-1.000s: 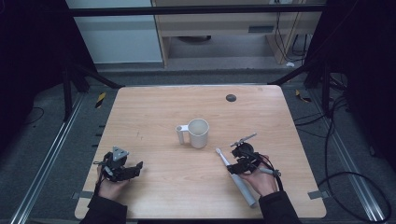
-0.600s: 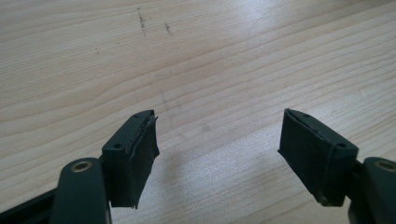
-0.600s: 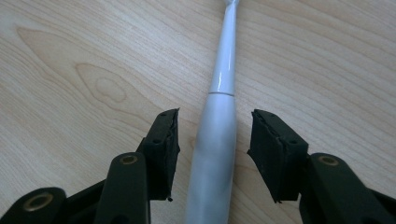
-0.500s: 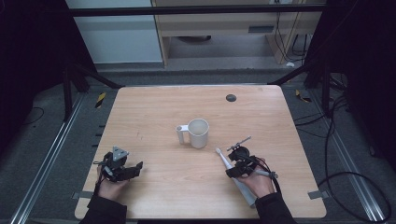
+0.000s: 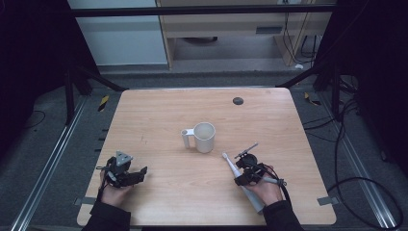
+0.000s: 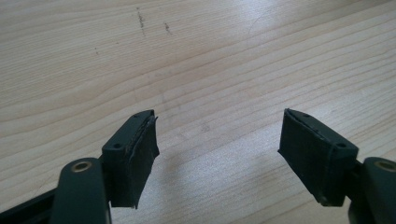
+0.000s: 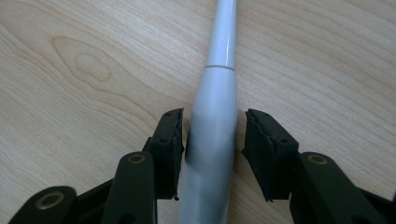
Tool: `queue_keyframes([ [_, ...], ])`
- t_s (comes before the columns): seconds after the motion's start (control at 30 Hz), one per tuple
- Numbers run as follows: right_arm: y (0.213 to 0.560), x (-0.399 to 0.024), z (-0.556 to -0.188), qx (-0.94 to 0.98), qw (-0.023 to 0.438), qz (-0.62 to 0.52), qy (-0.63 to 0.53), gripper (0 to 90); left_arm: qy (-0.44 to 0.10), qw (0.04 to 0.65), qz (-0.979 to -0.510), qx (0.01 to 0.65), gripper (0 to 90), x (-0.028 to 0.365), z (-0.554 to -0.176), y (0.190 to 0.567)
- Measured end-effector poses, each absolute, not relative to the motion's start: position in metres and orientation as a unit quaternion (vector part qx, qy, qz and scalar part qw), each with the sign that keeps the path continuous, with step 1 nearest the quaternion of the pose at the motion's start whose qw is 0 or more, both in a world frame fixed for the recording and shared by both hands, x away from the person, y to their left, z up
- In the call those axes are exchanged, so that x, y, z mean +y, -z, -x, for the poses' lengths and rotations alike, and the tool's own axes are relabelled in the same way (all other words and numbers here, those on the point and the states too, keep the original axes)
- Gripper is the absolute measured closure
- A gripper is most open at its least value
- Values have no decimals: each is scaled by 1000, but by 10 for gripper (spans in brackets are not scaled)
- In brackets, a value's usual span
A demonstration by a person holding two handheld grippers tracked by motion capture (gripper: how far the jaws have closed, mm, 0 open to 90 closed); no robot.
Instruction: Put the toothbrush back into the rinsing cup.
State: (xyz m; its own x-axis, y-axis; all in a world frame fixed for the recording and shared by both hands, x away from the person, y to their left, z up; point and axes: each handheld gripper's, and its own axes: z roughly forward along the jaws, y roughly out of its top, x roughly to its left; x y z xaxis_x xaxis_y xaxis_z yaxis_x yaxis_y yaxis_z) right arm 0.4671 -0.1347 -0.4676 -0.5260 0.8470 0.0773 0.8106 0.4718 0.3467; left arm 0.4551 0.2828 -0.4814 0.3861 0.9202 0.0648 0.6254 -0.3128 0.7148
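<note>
On the surface [image 5: 159,120], right of centre, toothbrush [image 7: 212,121] lies flat between right tool [image 7: 212,154] jaws, which have just been closing; small gap remains. Left tool [image 6: 217,149] spread wide, nothing between.

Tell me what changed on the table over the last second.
The right hand-held gripper has just been closing its jaws around the white electric toothbrush lying on the table; a gap shows on one side, so no firm grip yet. The left hand-held gripper, open, and the mug stayed put.
</note>
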Motion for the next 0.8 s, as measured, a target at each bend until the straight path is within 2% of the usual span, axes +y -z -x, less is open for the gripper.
queue_keyframes([
  [0.43, 470, -131, -467, 861, 51, -479, -162, 658, -238, 307, -775, 499, 266, 283, -455, 482],
  [0.8, 468, -128, -466, 865, 52, -478, -148, 670, -238, 307, -774, 500, 266, 283, -455, 482],
])
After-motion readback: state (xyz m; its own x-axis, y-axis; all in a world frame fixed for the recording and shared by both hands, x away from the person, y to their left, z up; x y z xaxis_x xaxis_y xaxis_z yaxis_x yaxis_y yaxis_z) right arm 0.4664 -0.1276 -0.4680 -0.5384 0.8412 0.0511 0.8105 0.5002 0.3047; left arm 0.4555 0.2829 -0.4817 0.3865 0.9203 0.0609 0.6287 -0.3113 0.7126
